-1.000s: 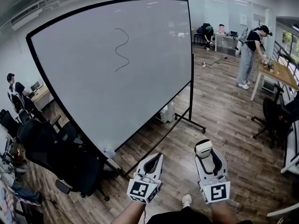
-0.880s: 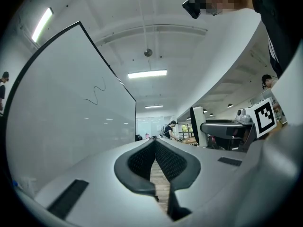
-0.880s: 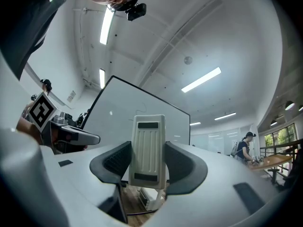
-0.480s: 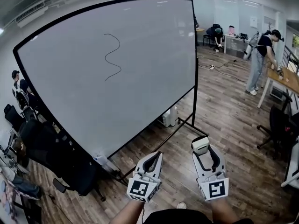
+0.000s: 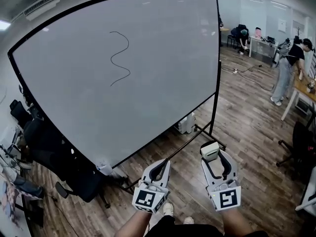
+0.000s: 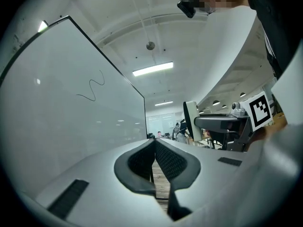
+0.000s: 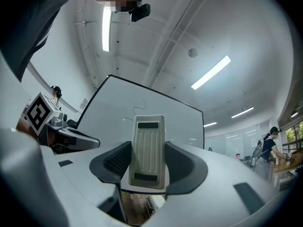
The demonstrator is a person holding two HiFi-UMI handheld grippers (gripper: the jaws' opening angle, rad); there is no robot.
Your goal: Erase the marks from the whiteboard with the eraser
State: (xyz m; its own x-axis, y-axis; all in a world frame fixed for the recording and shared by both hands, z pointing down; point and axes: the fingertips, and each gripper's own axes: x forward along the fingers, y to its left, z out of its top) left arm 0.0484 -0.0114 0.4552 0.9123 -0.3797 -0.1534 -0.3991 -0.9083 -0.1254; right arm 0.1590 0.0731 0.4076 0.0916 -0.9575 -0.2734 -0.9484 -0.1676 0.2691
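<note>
Below the whiteboard (image 5: 163, 83), your right tongs (image 5: 213, 158) clamp the eraser (image 5: 209, 150) by its sides, probably so a broad face stays free to wipe. Your left tongs (image 5: 163, 165) are pressed together on nothing. The squiggly mark (image 5: 120, 58) sits high on the whiteboard's left half, well apart from the eraser. Dark chairs (image 5: 49, 152) crowd the whiteboard's lower left corner; its stand leg (image 5: 200, 128) juts out near your feet.

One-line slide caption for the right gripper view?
Right gripper holding a cream ribbed plastic eraser before the black-framed whiteboard with its wavy black line.
</note>
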